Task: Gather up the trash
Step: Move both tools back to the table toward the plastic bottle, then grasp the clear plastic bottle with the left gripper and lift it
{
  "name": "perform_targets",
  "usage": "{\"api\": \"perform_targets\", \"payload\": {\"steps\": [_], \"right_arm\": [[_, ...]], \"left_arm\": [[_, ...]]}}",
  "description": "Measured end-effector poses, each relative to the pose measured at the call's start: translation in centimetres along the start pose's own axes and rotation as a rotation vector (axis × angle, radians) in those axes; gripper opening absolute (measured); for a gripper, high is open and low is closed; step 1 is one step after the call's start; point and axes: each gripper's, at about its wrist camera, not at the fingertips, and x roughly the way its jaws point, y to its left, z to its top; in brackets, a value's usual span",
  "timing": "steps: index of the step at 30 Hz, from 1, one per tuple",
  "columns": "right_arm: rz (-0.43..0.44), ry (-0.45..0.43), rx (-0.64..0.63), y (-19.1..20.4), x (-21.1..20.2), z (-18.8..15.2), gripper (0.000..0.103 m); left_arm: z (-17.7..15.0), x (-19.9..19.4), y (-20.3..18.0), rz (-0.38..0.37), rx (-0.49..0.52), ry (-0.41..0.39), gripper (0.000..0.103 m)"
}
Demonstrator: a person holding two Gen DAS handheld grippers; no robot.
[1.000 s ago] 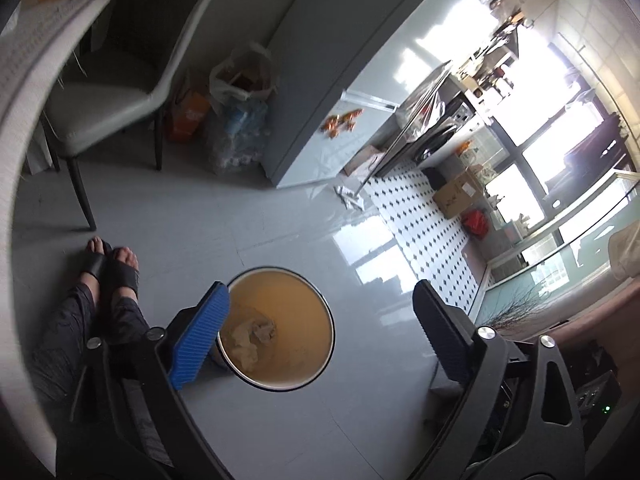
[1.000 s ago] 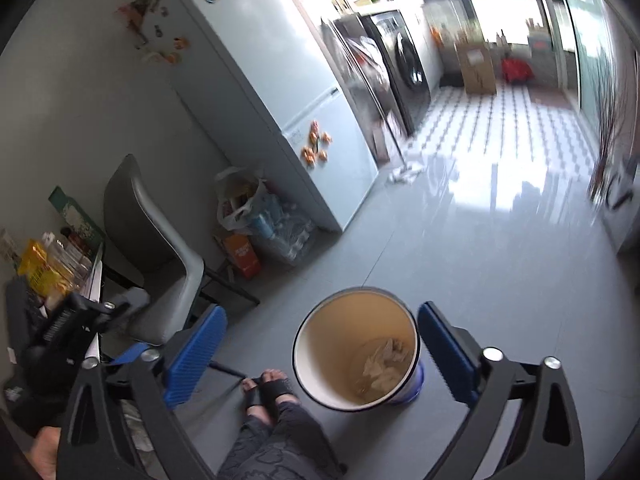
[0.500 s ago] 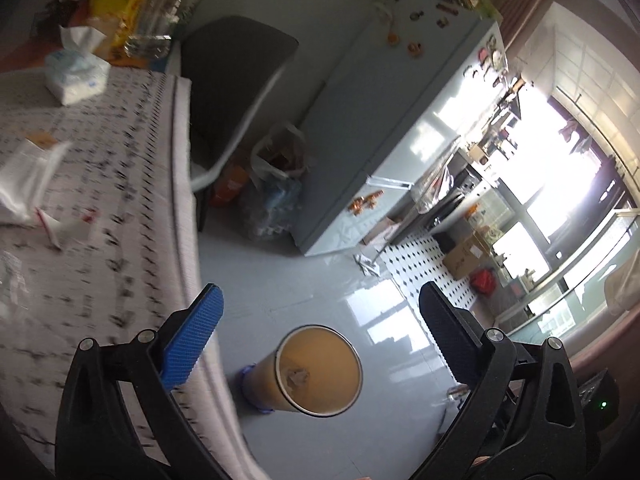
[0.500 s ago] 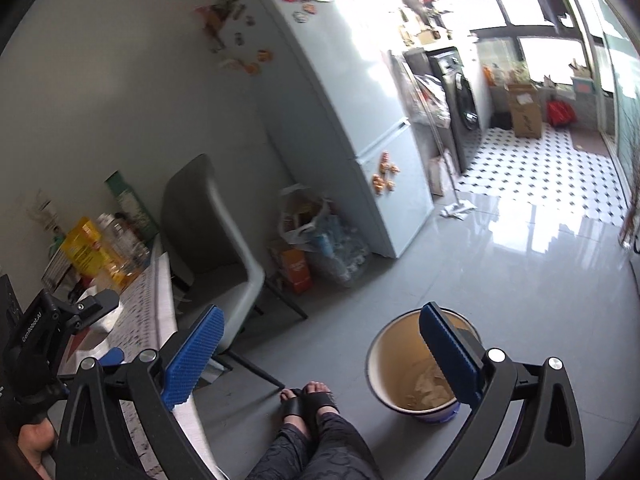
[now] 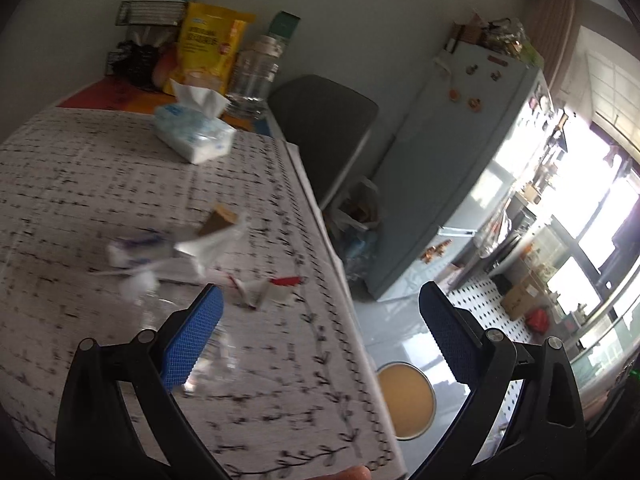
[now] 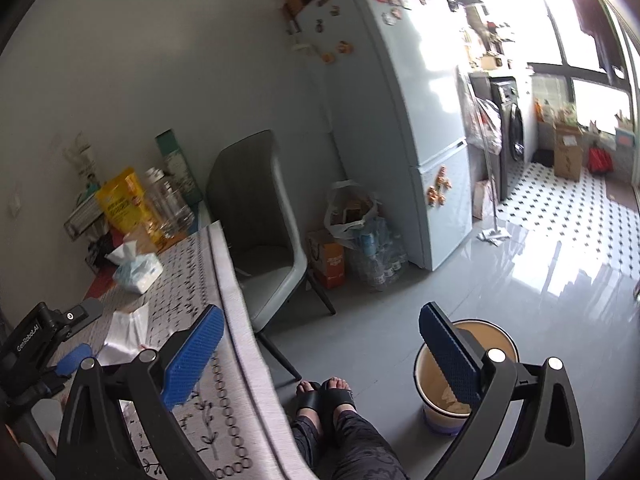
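Currently your left gripper (image 5: 318,320) hangs over the table (image 5: 80,184) with its jaws spread wide and nothing between them; the blue pads (image 5: 192,340) are bare. Scattered trash sits on the patterned cloth just ahead of it: a crumpled white wrapper (image 5: 216,240), a small brown piece (image 5: 220,216) touching its far edge, a blurred white-and-purple scrap (image 5: 132,248) to the left, and a torn packet with a red tab (image 5: 268,288) closest to the left pad. All of it is motion-blurred, so finer detail can't be told. A tissue pack (image 5: 192,136) lies farther back, with a yellow bag (image 5: 208,48) and a clear jar (image 5: 256,76) behind it by the wall. Your right gripper (image 6: 320,352) is also wide open and empty, held off the table edge above the floor. The trash bin (image 6: 496,332) stands on the floor beside your sandalled feet (image 6: 324,396), partly behind the right pad, with crumpled paper (image 6: 450,396) visible at the bottom. A grey chair (image 6: 256,216) stands at the table, well apart from the fridge (image 6: 420,128).
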Motion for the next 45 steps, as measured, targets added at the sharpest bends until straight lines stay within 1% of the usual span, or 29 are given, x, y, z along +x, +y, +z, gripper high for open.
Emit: {"api": "perform_targets", "payload": {"steps": [3,5,8,11,15,17,22,25,29,30,33,37,39,41,44,45], "right_arm": [[0.039,0.004,-0.040,1.9,0.1,-0.4,0.096],[0.084,0.002,-0.063,3.3,0.1,-0.8,0.096],[0.115,0.007,-0.098,5.0,0.0,-1.3,0.096],[0.174,0.013,-0.110,6.3,-0.1,-1.8,0.096],[0.253,0.022,-0.095,7.4,0.0,-2.5,0.096],[0.276,0.040,-0.101,7.8,0.2,-2.9,0.096],[0.298,0.076,-0.147,8.6,0.6,-3.7,0.096],[0.309,0.116,-0.171,9.2,1.0,-4.2,0.096],[0.298,0.152,-0.176,9.5,1.8,-4.2,0.096],[0.299,0.165,-0.167,9.4,2.0,-4.3,0.096],[0.296,0.181,-0.160,9.1,2.5,-4.6,0.096],[0.297,0.202,-0.150,8.5,3.2,-4.9,0.096],[0.296,0.207,-0.146,8.1,3.5,-5.0,0.096],[0.294,0.210,-0.142,7.7,3.7,-5.0,0.096],[0.292,0.214,-0.129,6.9,4.0,-5.0,0.096],[0.290,0.215,-0.125,6.7,4.0,-4.9,0.096]], "left_arm": [[0.7,-1.2,2.2,0.036,-0.010,-0.030,0.097],[0.9,-1.9,3.7,0.033,-0.019,-0.044,0.097],[1.0,-3.2,5.5,0.044,-0.013,-0.093,0.097],[1.0,-4.2,7.1,0.020,-0.001,-0.144,0.097],[0.7,-4.5,8.5,0.010,0.005,-0.140,0.097],[0.4,-4.8,9.3,0.027,-0.009,-0.143,0.097],[0.0,-4.8,10.4,0.026,-0.017,-0.103,0.097],[-0.3,-4.4,11.1,0.021,-0.014,-0.067,0.097],[-0.5,-3.3,13.2,0.003,-0.107,-0.012,0.097],[-0.6,-3.0,13.4,-0.001,-0.116,0.000,0.097],[-0.9,-2.0,13.1,-0.004,-0.095,0.035,0.095],[-1.7,-0.6,11.9,-0.014,-0.069,0.081,0.088],[-2.0,0.1,11.1,-0.011,-0.052,0.101,0.088],[-2.4,0.9,10.5,0.009,-0.040,0.113,0.087],[-2.4,1.7,10.4,0.056,-0.058,0.090,0.083],[-2.2,2.2,10.4,0.065,-0.062,0.095,0.082]]}}
